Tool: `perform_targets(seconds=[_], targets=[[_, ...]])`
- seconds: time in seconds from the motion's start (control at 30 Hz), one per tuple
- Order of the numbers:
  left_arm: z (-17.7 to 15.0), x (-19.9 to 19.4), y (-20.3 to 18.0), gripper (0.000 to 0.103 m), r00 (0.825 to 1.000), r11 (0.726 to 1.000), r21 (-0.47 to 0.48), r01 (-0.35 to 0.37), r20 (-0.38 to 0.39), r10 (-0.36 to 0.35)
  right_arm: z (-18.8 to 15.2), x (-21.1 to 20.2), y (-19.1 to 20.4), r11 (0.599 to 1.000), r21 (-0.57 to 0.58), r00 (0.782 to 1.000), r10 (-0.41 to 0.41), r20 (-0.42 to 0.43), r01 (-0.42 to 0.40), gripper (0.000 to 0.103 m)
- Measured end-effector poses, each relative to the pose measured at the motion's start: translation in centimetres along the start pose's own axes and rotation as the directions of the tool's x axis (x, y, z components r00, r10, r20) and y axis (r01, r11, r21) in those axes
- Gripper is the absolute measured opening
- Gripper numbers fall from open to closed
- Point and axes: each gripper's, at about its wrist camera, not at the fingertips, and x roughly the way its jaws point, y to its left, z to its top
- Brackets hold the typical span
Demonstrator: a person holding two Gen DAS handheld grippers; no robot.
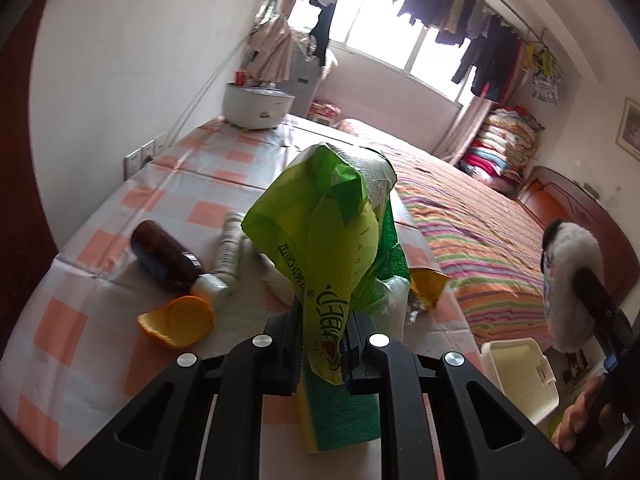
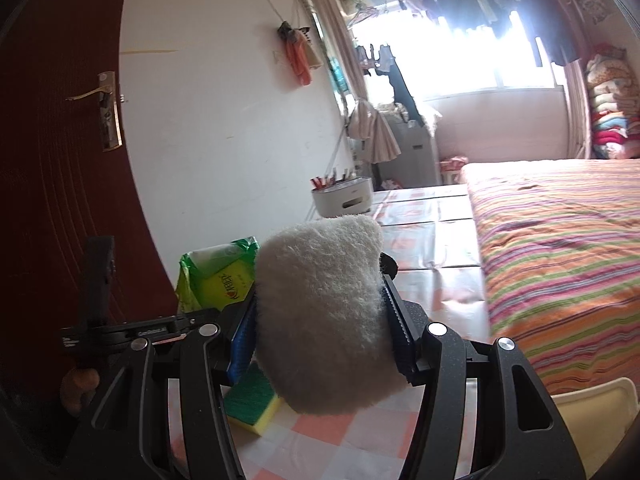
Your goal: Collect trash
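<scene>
Bright window (image 1: 384, 36) hung with laundry (image 1: 472, 20), white walls (image 1: 132, 60), striped bed (image 1: 472, 232), dark red door (image 2: 60, 160).

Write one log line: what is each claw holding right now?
left claw: shut on green wrapper | right claw: shut on fluffy white pad | on table: brown bottle, orange peel

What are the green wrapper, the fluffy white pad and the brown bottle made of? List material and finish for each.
Green wrapper, pinched in the left gripper: thin glossy plastic film, creased, with a silvery inner face showing at the top.
Fluffy white pad, clamped in the right gripper: fleece-like fibre, matt and fuzzy-edged; wool or synthetic is unclear.
Brown bottle, lying on the table: translucent and shiny, probably plastic, possibly glass.
</scene>
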Motion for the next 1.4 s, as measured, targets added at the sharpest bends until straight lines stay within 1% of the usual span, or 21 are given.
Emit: perform_targets(seconds=[0.17,0.27,0.4,0.47,0.6,0.67,0.73,0.8,0.97,1.07,1.13,1.17,1.2,1.27,1.4], targets=[[-0.3,0.4,-3.9,0.014,0.997,0.994,0.079,0.074,-0.018,-0.073,-0.4,-2.3,-2.5,0.996,0.041,0.996,-0.081,0.024,0.080,0.055],[-0.5,0.8,-6.1,0.014,0.992,0.985,0.124,0.122,-0.043,-0.118,-0.7,-3.9,-4.0,0.988,0.050,0.988,-0.149,0.051,0.146,0.055],[-0.8,1.1,-9.5,0.014,0.982,0.964,0.192,0.184,-0.075,-0.173,-1.0,-6.2,-6.3,0.973,0.105,0.973,-0.214,0.081,0.206,0.057],[-1.0,1.3,-10.8,0.014,0.977,0.952,0.222,0.212,-0.087,-0.197,-1.2,-7.3,-7.4,0.961,0.130,0.962,-0.257,0.093,0.244,0.057],[-1.5,1.8,-13.9,0.014,0.957,0.923,0.259,0.285,-0.139,-0.257,-1.6,-9.4,-9.6,0.936,0.190,0.941,-0.321,0.111,0.297,0.057],[-1.9,2.3,-15.2,0.014,0.951,0.911,0.281,0.302,-0.157,-0.267,-1.7,-10.3,-10.5,0.923,0.217,0.931,-0.348,0.113,0.319,0.057],[-2.3,2.7,-16.2,0.014,0.945,0.902,0.291,0.318,-0.176,-0.276,-2.1,-11.2,-11.5,0.904,0.236,0.915,-0.389,0.109,0.356,0.058],[-2.8,3.1,-17.0,0.014,0.939,0.896,0.293,0.332,-0.196,-0.284,-2.5,-11.7,-12.3,0.883,0.257,0.900,-0.426,0.090,0.392,0.059],[-3.8,3.9,-18.7,0.014,0.929,0.888,0.301,0.349,-0.232,-0.287,-4.1,-12.8,-14.4,0.831,0.326,0.875,-0.484,0.025,0.450,0.060],[-4.3,4.3,-19.3,0.014,0.927,0.882,0.313,0.353,-0.244,-0.285,-4.8,-12.9,-15.1,0.808,0.348,0.863,-0.505,-0.007,0.475,0.063],[-4.6,4.5,-19.6,0.014,0.923,0.878,0.315,0.360,-0.256,-0.286,-5.0,-13.1,-15.5,0.802,0.359,0.862,-0.506,-0.015,0.477,0.068],[-4.8,4.6,-19.8,0.015,0.922,0.876,0.319,0.361,-0.263,-0.284,-5.1,-13.3,-15.5,0.799,0.366,0.861,-0.508,-0.011,0.476,0.074],[-5.0,4.7,-20.1,0.014,0.920,0.873,0.324,0.364,-0.270,-0.283,-5.1,-13.5,-15.6,0.796,0.375,0.860,-0.511,-0.005,0.475,0.077],[-5.4,4.8,-20.4,0.015,0.919,0.869,0.334,0.365,-0.276,-0.280,-5.2,-13.7,-15.5,0.799,0.381,0.862,-0.507,0.008,0.466,0.077],[-5.9,5.1,-21.2,0.015,0.914,0.862,0.344,0.373,-0.294,-0.278,-5.0,-14.3,-15.3,0.796,0.394,0.855,-0.516,0.044,0.460,0.077]])
